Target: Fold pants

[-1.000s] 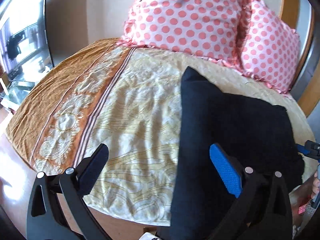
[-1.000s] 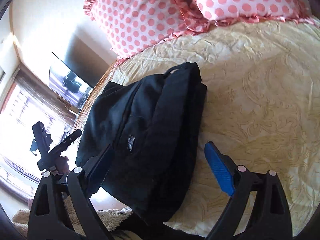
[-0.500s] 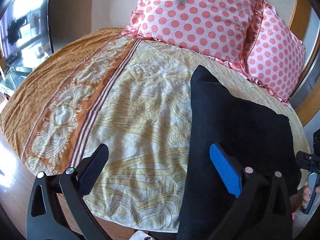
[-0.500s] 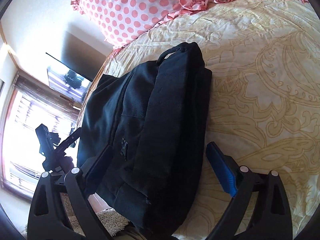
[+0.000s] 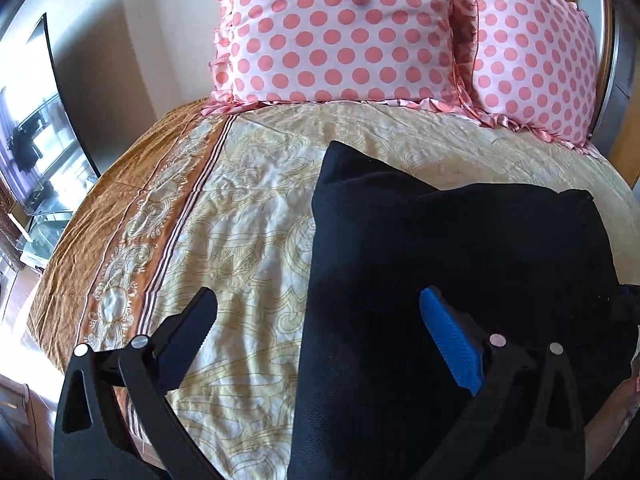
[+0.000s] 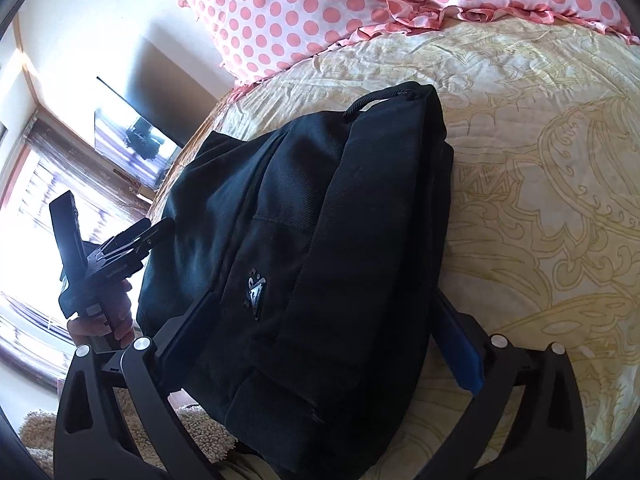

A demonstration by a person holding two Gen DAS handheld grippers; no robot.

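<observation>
**Pants lie folded near the bed's edge as both tools let go**

Now the black pants [image 6: 312, 264] lie as a compact, several-layered bundle on the cream patterned bedspread [image 6: 540, 200], at the near edge of the bed, with a small logo patch facing up and a belt loop at the far end. Compared with a second ago, the bundle looks the same in shape and place; what has changed is the right tool [image 6: 320, 344], whose jaws are opening and now straddle the bundle's near end without pressing on it. The left tool [image 5: 316, 332] is released as well, its blue pad over the pants' left border and its other finger over bare bedspread; its view has swung a little so more of the bundle shows.

Since nothing grips the cloth and the layers stay stacked, the folding looks finished or nearly so; at most a last tidy-up may remain.

Beyond, two pink polka-dot pillows [image 5: 332, 32] lean at the head of the bed, and a television [image 6: 132, 144] stands by the wall.
</observation>
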